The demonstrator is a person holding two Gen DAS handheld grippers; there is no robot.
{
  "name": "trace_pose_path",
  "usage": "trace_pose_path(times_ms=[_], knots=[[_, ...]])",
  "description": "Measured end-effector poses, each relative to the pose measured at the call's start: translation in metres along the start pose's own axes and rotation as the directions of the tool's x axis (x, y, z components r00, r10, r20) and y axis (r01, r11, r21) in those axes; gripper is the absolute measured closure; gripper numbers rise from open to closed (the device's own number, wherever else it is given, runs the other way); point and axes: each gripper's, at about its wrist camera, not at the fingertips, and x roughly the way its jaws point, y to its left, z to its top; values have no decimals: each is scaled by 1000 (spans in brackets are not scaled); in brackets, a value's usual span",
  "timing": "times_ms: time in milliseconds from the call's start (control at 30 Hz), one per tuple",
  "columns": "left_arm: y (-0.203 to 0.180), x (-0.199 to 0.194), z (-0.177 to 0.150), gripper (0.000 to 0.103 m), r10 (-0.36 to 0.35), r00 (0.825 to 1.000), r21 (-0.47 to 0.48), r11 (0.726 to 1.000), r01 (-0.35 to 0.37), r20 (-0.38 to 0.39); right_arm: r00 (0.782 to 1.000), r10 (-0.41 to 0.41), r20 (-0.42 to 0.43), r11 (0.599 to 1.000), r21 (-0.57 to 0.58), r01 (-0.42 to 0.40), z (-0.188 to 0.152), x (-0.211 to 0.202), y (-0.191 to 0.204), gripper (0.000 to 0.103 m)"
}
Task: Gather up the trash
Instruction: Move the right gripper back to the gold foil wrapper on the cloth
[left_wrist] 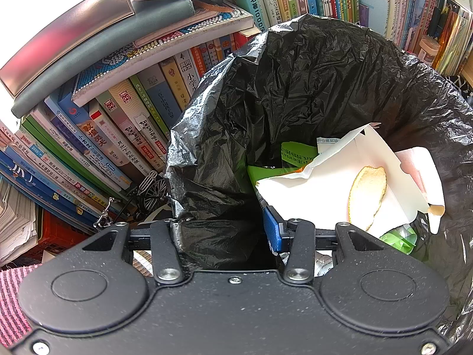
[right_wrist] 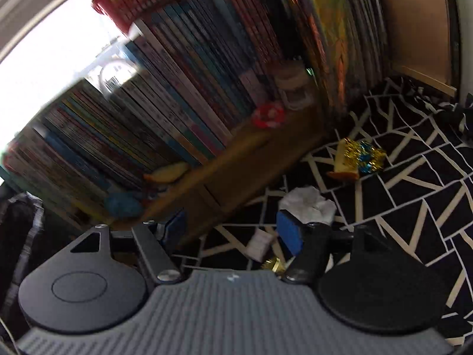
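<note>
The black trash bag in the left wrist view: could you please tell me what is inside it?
Inside the black trash bag lie a white carton with a peel on it and green wrappers beneath; anything deeper is covered.

The left hand-held gripper (left_wrist: 224, 230) has a matt black, finely speckled body with two round housings, each bearing an embossed circle, silver screws at the pivots of its black linkage arms and at its lower corners, and one small screw at the centre; its one visible finger pad (left_wrist: 272, 230) is ribbed and blue. The right hand-held gripper (right_wrist: 233, 230) has the same shape, but a grey ribbed plate with a small white mark covers its middle, and blue pads (right_wrist: 289, 233) face its black fingers
</note>
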Motion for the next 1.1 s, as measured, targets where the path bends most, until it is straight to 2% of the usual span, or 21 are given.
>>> trace_pose_path(times_ms=[133, 300, 400, 567, 667, 733, 767, 800, 833, 967, 1000, 1033, 1067, 1100], knots=[[-1, 0, 0, 60, 3, 1000, 0, 1000, -3, 0, 993, -92, -75, 988, -131, 82, -27, 29, -2, 25], [-3, 0, 0, 60, 9, 1000, 0, 1000, -9, -3, 981, -123, -147, 933, -354, 64, -57, 49, 12, 25], [-3, 1, 0, 60, 11, 1000, 0, 1000, -11, -3, 975, -137, -177, 921, -385, 59, -65, 55, 13, 25], [-3, 1, 1, 60, 11, 1000, -1, 1000, -11, -4, 966, -146, -213, 933, -354, 63, -69, 59, 6, 27], [-2, 1, 0, 60, 11, 1000, 0, 1000, -11, -4, 962, -144, -234, 939, -338, 58, -68, 61, 5, 44], [-2, 1, 0, 60, 11, 1000, 0, 1000, -11, -4, 961, -152, -232, 936, -347, 64, -68, 60, 7, 67], [-2, 1, 0, 60, 10, 1000, 0, 1000, -10, -4, 961, -153, -229, 933, -353, 65, -68, 59, 8, 73], [-2, 1, 0, 60, 11, 1000, 0, 1000, -11, -4, 962, -152, -226, 933, -353, 64, -67, 60, 8, 85], [-2, 1, 0, 60, 10, 1000, 0, 1000, -10, -4, 964, -150, -220, 934, -352, 65, -66, 59, 9, 88], [-2, 1, 0, 60, 11, 1000, 0, 1000, -11, -4, 970, -146, -193, 937, -343, 72, -59, 54, 13, 88], [-2, 1, 0, 60, 11, 1000, 0, 1000, -11, -4, 971, -149, -187, 937, -340, 78, -58, 54, 12, 80], [-2, 1, 0, 60, 10, 1000, 0, 1000, -10, -4, 971, -158, -178, 937, -337, 91, -57, 54, 12, 64], [-2, 1, 0, 60, 11, 1000, 0, 1000, -11, -4, 971, -163, -174, 938, -333, 98, -57, 55, 10, 55], [-2, 1, 0, 60, 12, 1000, 1, 1000, -12, -4, 971, -160, -178, 939, -329, 95, -58, 56, 9, 38]])
